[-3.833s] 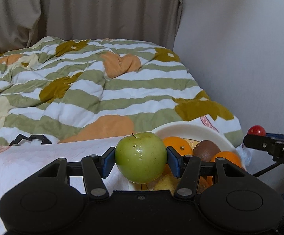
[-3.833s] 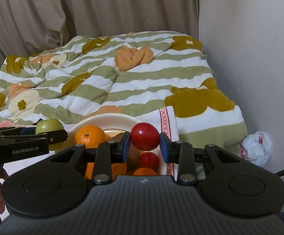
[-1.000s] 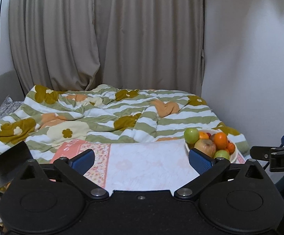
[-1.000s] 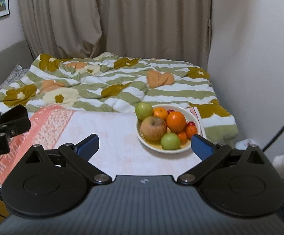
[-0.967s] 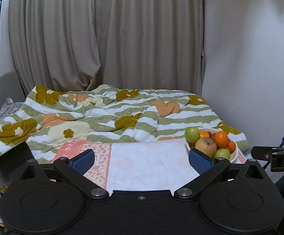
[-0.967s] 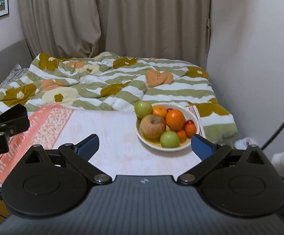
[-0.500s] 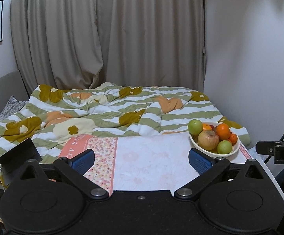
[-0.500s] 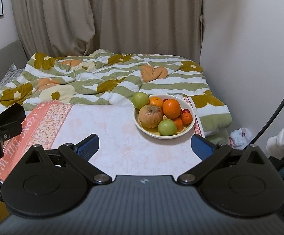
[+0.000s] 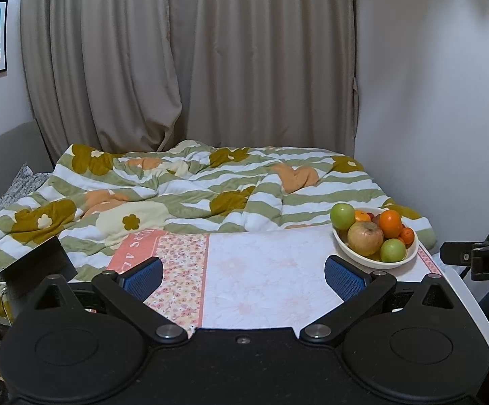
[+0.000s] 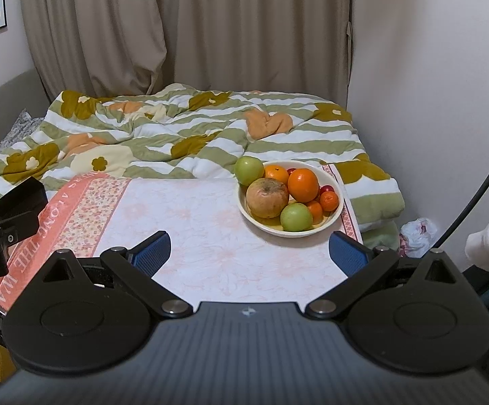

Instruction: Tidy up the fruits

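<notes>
A white bowl [image 10: 334, 182] full of fruit stands at the table's far right; it also shows in the left wrist view [image 9: 409, 257]. It holds a green apple [image 10: 248, 170] on the back left rim, a brownish apple [image 10: 266, 197], a big orange [image 10: 303, 180], a second green apple [image 10: 295, 217], small oranges and red tomatoes. My left gripper [image 9: 243, 276] is open and empty, well back from the bowl. My right gripper [image 10: 249, 252] is open and empty, above the table's near edge.
The table carries a pink floral cloth [image 10: 190, 229]. Behind it lies a bed with a striped flowered quilt [image 10: 177, 135]. A wall is at the right, curtains at the back. A plastic bag [image 10: 416, 233] lies on the floor at the right.
Both grippers let go of their fruit, the green apple and a red tomato, into the bowl, opened wide and pulled back and up from the bowl. Over the last second they kept backing away.
</notes>
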{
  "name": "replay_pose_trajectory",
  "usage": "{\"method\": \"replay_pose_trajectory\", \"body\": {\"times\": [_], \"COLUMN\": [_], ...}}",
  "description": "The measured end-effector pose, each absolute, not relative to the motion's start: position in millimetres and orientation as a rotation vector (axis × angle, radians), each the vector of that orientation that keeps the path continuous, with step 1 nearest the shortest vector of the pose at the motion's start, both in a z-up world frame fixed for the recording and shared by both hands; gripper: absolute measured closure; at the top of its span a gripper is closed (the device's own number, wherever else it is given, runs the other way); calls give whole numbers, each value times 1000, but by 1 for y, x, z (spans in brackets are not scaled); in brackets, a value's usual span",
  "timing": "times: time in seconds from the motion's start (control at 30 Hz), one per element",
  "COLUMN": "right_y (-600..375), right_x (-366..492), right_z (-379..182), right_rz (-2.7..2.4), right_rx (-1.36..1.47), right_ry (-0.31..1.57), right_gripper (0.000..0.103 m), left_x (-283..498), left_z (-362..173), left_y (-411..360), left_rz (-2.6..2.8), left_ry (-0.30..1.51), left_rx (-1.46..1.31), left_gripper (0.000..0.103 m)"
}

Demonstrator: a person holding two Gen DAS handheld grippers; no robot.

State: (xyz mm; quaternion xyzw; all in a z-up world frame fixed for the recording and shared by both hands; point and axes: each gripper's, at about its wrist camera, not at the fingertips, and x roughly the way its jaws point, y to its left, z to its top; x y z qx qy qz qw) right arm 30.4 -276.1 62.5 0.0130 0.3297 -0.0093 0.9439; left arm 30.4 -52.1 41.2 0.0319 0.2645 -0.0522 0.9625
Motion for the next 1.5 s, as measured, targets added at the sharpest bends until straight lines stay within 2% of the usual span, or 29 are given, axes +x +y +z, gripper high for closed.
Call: {"method": "replay_pose_trajectory", "body": {"times": [1.5], "right_y": [-263], "right_x": [34], "right_z": [55], "right_rz": [-35], "right_rx": [35], "right_ry": [689], "right_gripper": [0], "left_x": [29], "left_z": [37], "left_y": [-36], "left_rz": [-93], "left_ry": [562], "left_rx": [54], "left_gripper": [0]}}
